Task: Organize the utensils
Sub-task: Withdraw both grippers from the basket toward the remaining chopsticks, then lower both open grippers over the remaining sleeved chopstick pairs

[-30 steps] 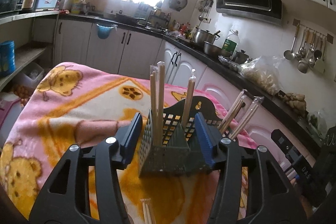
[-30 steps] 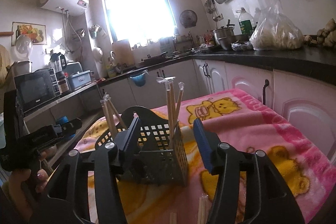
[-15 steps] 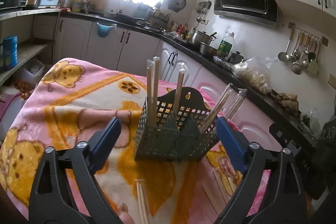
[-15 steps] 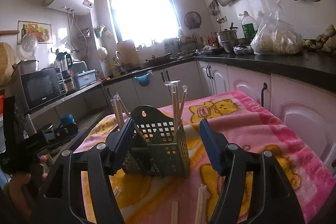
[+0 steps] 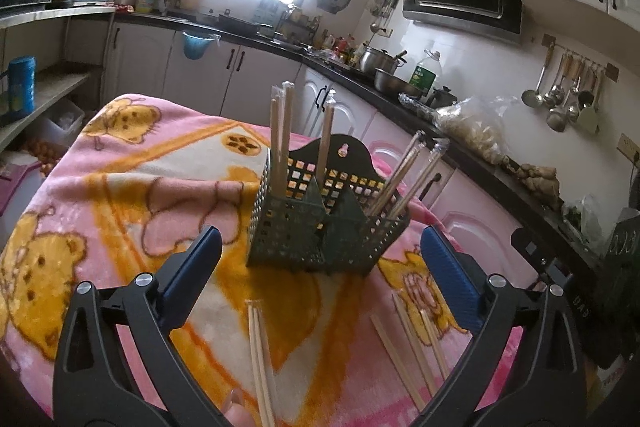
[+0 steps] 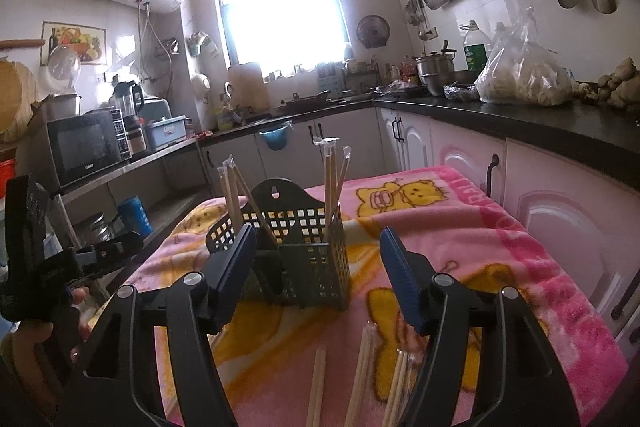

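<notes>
Left wrist view: mounted just behind the left hand-held gripper [image 5: 320, 267], looking forward and slightly down along its spread fingers, close to the dark utensil basket [image 5: 326, 223] on the pink blanket [image 5: 120, 187], facing the window and the range hood wall. Right wrist view: set behind the right hand-held gripper [image 6: 318, 267], lower and more level, near the same utensil basket [image 6: 304, 259] from its other side. Shared: basket, blanket [image 6: 460, 227], loose chopsticks [image 6: 360, 367], window, counter. Left gripper body visible at the right view's left edge.
</notes>
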The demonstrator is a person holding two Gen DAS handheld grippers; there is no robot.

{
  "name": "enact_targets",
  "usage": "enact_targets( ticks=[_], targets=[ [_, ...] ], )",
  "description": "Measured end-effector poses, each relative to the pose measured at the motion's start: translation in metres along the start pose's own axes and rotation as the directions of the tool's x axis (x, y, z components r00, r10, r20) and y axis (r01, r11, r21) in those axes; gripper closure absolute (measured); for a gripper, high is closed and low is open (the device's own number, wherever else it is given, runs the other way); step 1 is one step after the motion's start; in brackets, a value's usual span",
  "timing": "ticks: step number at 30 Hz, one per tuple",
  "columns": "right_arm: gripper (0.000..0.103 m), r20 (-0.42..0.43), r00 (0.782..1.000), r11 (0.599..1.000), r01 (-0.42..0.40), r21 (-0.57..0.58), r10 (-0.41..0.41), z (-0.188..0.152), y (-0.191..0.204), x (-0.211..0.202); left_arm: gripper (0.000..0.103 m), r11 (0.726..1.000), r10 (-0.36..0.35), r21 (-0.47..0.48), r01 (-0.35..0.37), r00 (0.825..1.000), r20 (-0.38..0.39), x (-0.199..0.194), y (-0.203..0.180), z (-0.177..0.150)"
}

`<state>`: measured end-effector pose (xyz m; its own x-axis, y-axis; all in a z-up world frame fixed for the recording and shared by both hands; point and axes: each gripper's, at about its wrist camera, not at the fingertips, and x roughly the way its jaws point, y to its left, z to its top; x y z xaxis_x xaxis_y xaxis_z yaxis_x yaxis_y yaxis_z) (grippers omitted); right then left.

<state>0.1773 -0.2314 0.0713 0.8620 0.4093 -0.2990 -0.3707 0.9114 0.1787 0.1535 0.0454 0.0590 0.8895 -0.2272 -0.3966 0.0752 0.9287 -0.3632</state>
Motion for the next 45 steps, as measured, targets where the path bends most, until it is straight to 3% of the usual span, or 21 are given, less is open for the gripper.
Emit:
enact_targets(
  ticks=[20, 29, 37, 45],
  targets=[
    [0.041, -0.069, 0.998, 0.999, 0.003, -0.038, -0.005, -0.029, -0.006, -0.018, 0.012, 1.000, -0.016, 0.001, 0.016, 0.998, -0.057, -0.005, -0.011, -0.036],
    [0.041, -0.146, 0.989, 0.999, -0.004, -0.053, -0.004, -0.054, -0.013, -0.012, 0.012, 1.000, 0.003, -0.004, -0.003, 0.995, -0.103, 0.003, -0.009, -0.058],
    [0.042, -0.234, 0.972, 0.998, -0.027, -0.062, 0.012, -0.067, -0.013, 0.002, 0.012, 0.999, 0.051, 0.023, -0.048, 0.984, -0.173, 0.015, -0.005, -0.071],
    [0.046, -0.323, 0.946, 0.998, -0.015, -0.064, -0.006, -0.076, -0.018, 0.023, 0.012, 0.995, 0.096, 0.021, -0.094, 0.957, -0.273, 0.033, 0.010, -0.083]
  ],
)
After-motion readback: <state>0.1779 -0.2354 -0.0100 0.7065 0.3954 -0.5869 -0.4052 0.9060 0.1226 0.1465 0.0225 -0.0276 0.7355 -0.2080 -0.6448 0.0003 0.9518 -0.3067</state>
